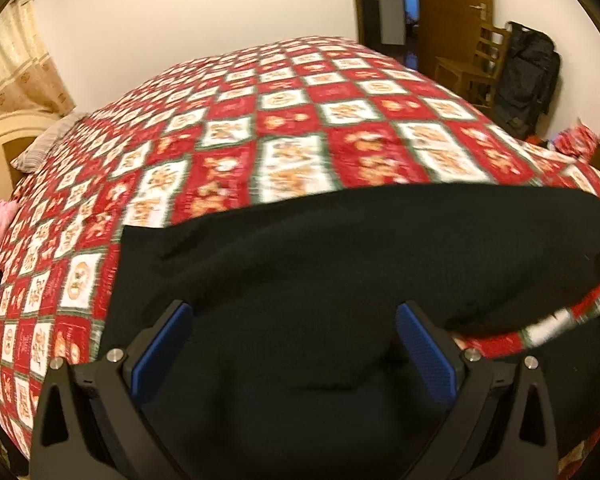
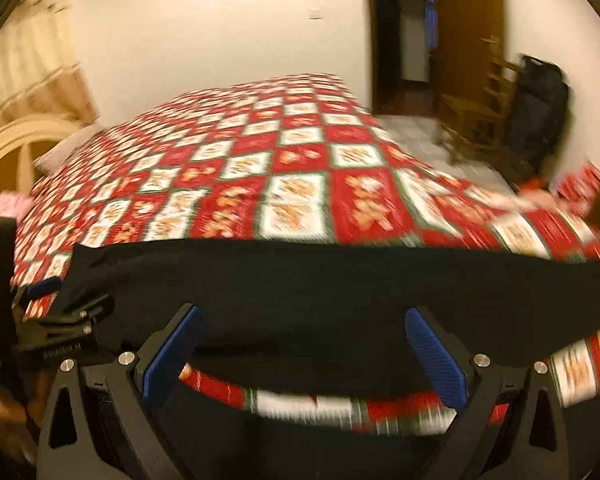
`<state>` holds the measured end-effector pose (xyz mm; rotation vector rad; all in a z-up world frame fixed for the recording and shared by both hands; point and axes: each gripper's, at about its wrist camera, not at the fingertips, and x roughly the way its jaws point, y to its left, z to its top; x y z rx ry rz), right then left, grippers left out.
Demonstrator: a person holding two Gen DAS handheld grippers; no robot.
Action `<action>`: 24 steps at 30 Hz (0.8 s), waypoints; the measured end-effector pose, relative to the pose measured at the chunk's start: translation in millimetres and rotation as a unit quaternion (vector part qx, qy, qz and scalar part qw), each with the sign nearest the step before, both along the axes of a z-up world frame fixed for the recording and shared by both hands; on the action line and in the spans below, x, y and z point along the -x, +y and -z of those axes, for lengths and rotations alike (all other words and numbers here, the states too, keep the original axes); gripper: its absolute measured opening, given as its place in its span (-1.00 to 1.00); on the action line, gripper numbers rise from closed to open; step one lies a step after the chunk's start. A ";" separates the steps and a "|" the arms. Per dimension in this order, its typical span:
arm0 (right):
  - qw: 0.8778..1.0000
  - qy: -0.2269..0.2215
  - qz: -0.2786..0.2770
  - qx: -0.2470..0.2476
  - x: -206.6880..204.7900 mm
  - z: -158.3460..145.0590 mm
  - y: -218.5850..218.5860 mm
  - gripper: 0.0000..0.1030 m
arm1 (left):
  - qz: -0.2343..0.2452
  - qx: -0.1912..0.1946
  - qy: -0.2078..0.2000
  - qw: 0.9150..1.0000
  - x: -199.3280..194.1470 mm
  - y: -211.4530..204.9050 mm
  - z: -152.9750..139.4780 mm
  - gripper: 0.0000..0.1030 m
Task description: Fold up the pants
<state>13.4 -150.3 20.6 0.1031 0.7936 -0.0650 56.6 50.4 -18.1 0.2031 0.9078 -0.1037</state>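
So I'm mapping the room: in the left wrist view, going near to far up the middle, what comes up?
Left gripper → black pants → checked bedspread → white wall.

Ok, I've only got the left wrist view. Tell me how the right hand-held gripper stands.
Observer: The right hand-held gripper is open, its blue pads wide apart over the near edge of the black pants.
Operator: Now give me the right end of the pants; it runs off my picture.
Observer: It tapers out on the quilt, with quilt squares showing above and below it.
Operator: Then describe my own gripper from that side.
Observer: The left hand-held gripper is at the pants' left end, seen side on; whether it touches the cloth is too blurred to tell.
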 end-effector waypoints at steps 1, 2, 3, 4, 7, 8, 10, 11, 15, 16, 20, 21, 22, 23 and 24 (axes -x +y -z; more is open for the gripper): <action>1.000 0.000 -0.016 0.001 -10.7 0.5 0.6 0.91 | -0.010 0.001 0.002 1.000 -6.1 6.2 0.2 1.00; 0.999 0.006 -0.041 -0.002 -27.3 3.1 1.9 0.82 | -0.023 0.003 0.005 1.000 -13.2 13.0 0.8 1.00; 0.998 0.013 -0.054 -0.004 -38.4 6.4 2.9 0.73 | -0.038 0.005 0.013 0.999 -21.8 20.3 3.0 1.00; 0.997 0.026 -0.068 -0.008 -52.9 12.2 3.6 0.69 | -0.048 0.007 0.021 0.999 -29.1 25.8 5.3 1.00; 0.993 0.065 -0.099 -0.024 -95.4 34.9 3.8 0.43 | -0.073 0.018 0.041 0.996 -48.0 39.2 14.1 1.00; 0.992 0.071 -0.102 -0.023 -101.2 39.9 3.3 0.39 | -0.079 0.019 0.046 0.996 -51.3 41.8 17.2 1.00; 0.991 0.080 -0.107 -0.015 -115.7 51.0 2.8 0.39 | -0.090 0.027 0.058 0.994 -59.3 47.6 24.6 1.00; 0.990 0.082 -0.112 -0.013 -119.7 54.0 3.0 0.39 | -0.094 0.030 0.063 0.993 -61.5 50.6 27.3 1.00; 0.984 0.092 -0.149 0.031 -131.1 63.8 9.9 0.39 | -0.105 0.027 0.080 0.991 -71.0 53.6 41.5 1.00; 0.982 0.095 -0.159 0.046 -132.9 66.1 12.4 0.39 | -0.107 0.026 0.084 0.990 -72.9 53.2 45.6 1.00; 0.973 0.113 -0.188 0.075 -142.1 78.5 14.3 0.39 | -0.110 0.034 0.087 0.990 -77.3 53.8 52.3 1.00; 0.971 0.116 -0.195 0.073 -144.0 80.9 13.7 0.34 | -0.111 0.036 0.087 0.989 -78.1 53.8 52.3 1.00; 0.969 0.120 -0.204 0.064 -145.0 81.7 12.1 0.27 | -0.111 0.038 0.088 0.989 -79.3 54.1 52.5 1.00; 0.968 0.122 -0.214 0.050 -144.9 81.1 10.7 0.10 | -0.111 0.041 0.089 0.989 -80.3 54.6 52.9 1.00; 0.967 0.123 -0.219 0.048 -144.5 80.3 11.0 -0.13 | -0.110 0.042 0.090 0.989 -80.5 55.0 53.3 1.00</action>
